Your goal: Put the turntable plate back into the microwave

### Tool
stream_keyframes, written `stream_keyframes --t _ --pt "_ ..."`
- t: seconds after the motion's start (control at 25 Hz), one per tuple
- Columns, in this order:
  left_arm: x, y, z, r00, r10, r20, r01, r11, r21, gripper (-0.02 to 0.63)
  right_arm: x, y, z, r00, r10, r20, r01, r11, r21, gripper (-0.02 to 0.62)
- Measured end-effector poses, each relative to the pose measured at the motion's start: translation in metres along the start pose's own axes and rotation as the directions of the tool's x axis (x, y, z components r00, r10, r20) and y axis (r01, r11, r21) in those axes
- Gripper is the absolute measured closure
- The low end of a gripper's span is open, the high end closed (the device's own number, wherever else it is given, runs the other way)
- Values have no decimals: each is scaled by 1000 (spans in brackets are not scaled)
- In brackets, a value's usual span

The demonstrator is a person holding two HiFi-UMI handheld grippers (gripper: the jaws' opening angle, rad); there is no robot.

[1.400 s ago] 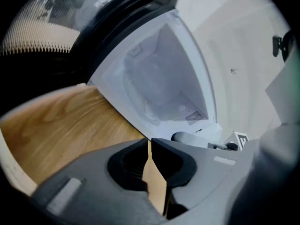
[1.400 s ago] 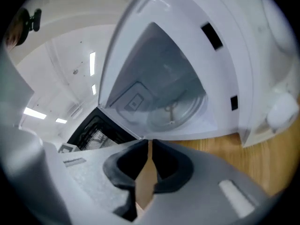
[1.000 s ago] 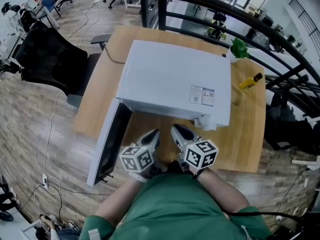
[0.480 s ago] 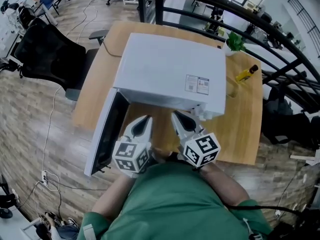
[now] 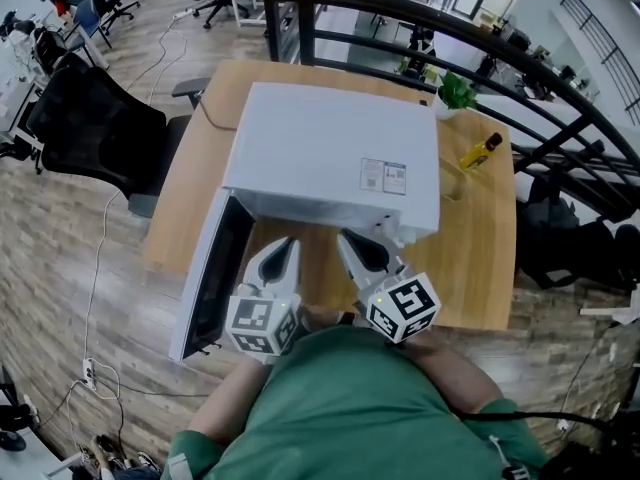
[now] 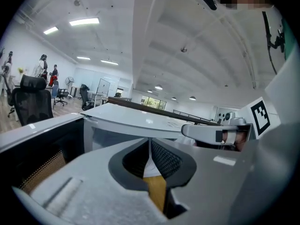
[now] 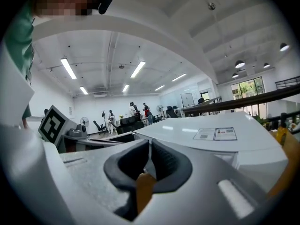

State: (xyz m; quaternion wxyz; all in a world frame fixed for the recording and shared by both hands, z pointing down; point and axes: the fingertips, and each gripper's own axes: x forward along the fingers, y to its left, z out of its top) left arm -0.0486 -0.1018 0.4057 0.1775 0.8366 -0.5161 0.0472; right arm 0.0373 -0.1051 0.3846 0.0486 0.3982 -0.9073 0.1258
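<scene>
While left hand-held gripper (image 5: 283,245) and right hand-held gripper (image 5: 349,239) sit closed, empty, microwave (image 5: 330,158) just ahead, door (image 5: 213,273) open.

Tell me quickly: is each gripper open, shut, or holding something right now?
Left gripper: shut, nothing between its jaws.
Right gripper: shut, nothing held.

Yellow bottle (image 5: 478,151) near plant (image 5: 457,92) on table (image 5: 188,183); black chair (image 5: 92,130) alongside.

1. The white box-shaped microwave (image 5: 330,158) sits on the light brown wooden table (image 5: 480,278).
2. Its dark flat door (image 5: 205,278) sticks out at the front left.
3. The yellow plastic bottle (image 5: 478,152) and small green leafy plant (image 5: 457,93) are to its right.
4. The black mesh office chair (image 5: 85,128) is left of the table.
</scene>
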Motion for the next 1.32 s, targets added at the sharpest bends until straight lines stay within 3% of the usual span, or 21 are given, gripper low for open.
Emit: stream_keyframes --t 0.36,1.32 --pt "-1 -4 -5 1000 1 -8 -1 1000 12 584 -8 2 -5 999 -20 -25 19 998 -53 577" --pt "9 -8 -17 999 8 -37 -7 1000 14 584 -14 -10 -13 999 -49 -21 48 998 -40 577"
